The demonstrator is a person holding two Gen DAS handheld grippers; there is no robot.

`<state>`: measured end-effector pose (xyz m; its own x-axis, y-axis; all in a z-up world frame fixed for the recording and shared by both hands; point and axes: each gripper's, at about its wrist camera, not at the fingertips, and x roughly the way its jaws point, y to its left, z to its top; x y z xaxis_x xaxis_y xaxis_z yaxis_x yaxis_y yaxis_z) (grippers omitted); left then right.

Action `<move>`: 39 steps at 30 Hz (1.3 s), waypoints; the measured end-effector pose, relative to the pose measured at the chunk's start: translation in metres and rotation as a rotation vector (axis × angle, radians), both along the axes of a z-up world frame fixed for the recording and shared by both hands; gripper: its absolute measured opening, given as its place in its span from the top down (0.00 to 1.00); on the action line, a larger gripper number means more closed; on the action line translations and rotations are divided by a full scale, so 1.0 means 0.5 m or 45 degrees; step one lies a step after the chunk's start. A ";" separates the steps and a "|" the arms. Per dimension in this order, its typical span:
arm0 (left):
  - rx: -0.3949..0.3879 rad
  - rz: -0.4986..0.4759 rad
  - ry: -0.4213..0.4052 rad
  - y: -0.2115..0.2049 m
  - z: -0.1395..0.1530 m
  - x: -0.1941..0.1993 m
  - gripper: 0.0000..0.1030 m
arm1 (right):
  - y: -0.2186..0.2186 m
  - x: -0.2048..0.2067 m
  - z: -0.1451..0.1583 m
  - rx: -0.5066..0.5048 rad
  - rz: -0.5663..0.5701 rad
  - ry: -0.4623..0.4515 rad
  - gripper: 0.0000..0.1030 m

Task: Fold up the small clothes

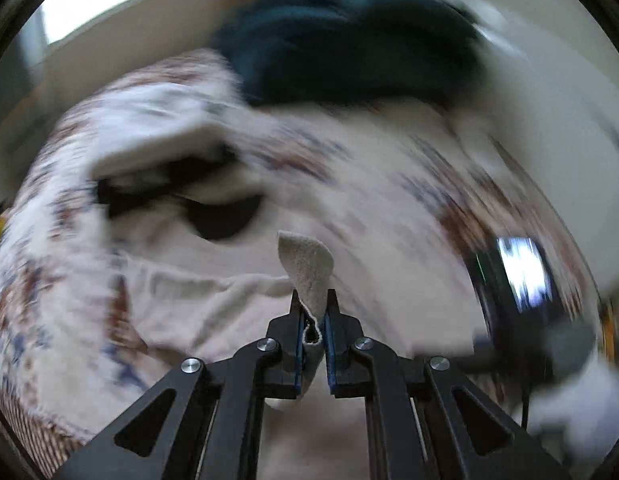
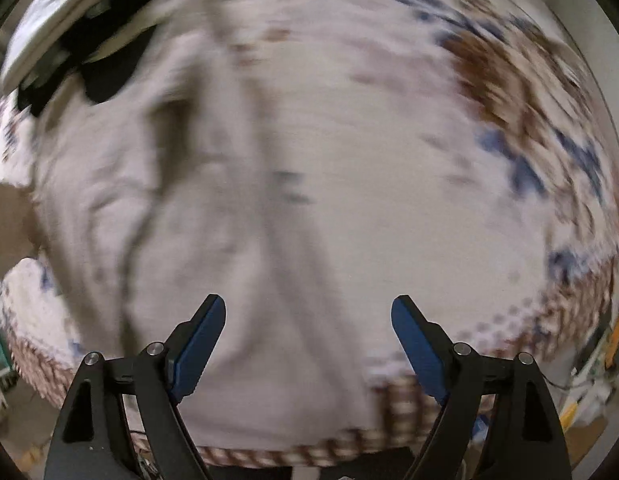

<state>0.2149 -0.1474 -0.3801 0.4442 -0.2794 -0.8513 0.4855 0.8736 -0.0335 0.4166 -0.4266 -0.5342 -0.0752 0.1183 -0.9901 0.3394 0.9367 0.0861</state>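
Cream knit cloth pinched in L gripper (image 1: 313, 312); R gripper (image 2: 308, 320) empty, tongs wide apart.

Detail: L tongs clamped together on a folded corner of the cream garment (image 1: 307, 268), lower centre of left-wrist frame; rest of the fabric trails off to lower left, blurred, can't tell its outline. Garment lies over a patterned bedspread (image 2: 521, 92) w/ brown-blue print. R-wrist view: pale cloth w/ long creases fills centre, nothing btwn the blue pads (image 2: 199, 344). Dark clothes (image 2: 105, 68) upper left, dark teal fabric (image 1: 349, 40) top of L view, well apart from the grip. Handling, est.: light, soft, limp, no stiffness, will sag and swing from a single pinch. Best hold = hem/corner, 2 layers in the pads; R should take the matching corner so the edge hangs straight.
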 end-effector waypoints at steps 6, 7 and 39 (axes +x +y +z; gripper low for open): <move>0.139 -0.169 0.178 -0.077 -0.126 -0.109 0.93 | -0.246 -0.055 0.009 -0.005 -0.109 0.092 0.16; 0.161 -0.167 0.217 -0.074 -0.146 -0.114 0.90 | -0.265 -0.069 0.011 0.002 -0.121 0.103 0.16; 0.089 0.680 0.225 0.325 -0.262 0.541 0.17 | -0.402 0.221 0.252 0.234 0.020 -0.205 0.16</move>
